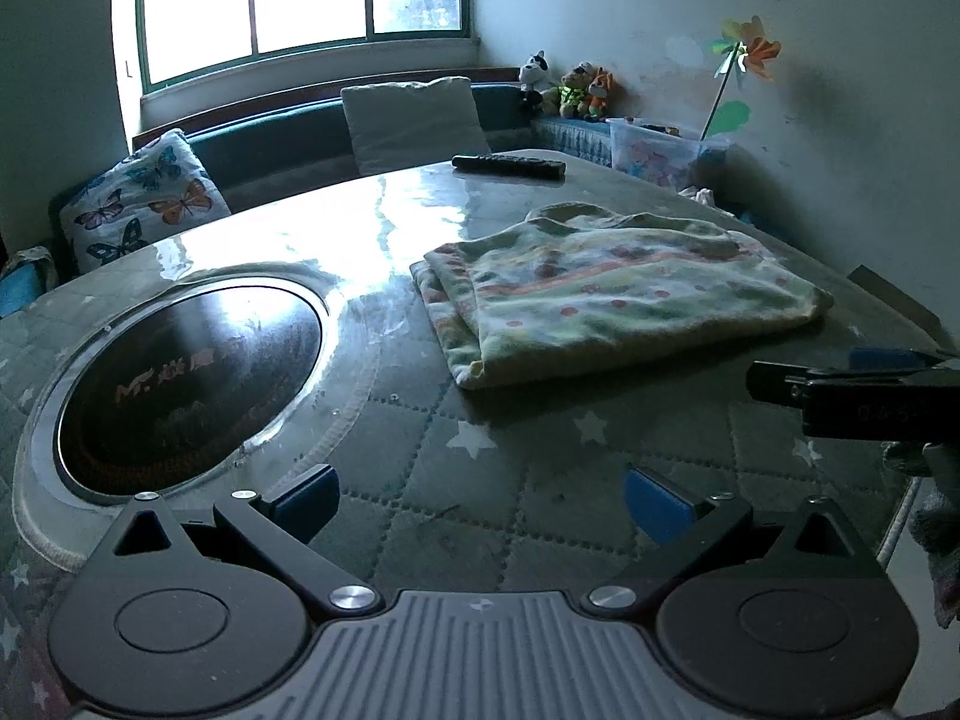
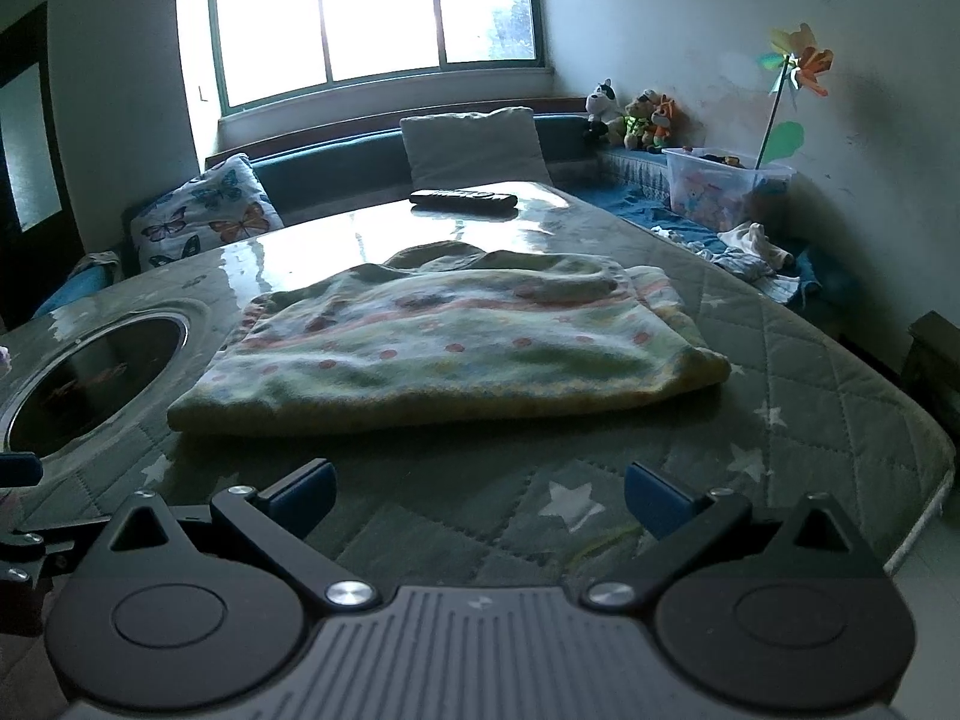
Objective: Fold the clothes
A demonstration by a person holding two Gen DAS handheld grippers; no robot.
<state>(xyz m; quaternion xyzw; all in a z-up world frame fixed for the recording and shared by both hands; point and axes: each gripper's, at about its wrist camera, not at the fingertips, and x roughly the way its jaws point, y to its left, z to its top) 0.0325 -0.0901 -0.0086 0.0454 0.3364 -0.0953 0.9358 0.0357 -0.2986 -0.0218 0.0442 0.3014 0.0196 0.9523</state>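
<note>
Both tongs (image 1: 480, 501) (image 2: 479, 498) agape (empty).

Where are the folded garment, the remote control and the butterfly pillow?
folded garment (image 2: 456, 348): right wrist view, middle of its top layer.
remote control (image 2: 463, 198): right wrist view, centre of its body.
butterfly pillow (image 1: 144, 204): left wrist view, middle of its printed face.
</note>
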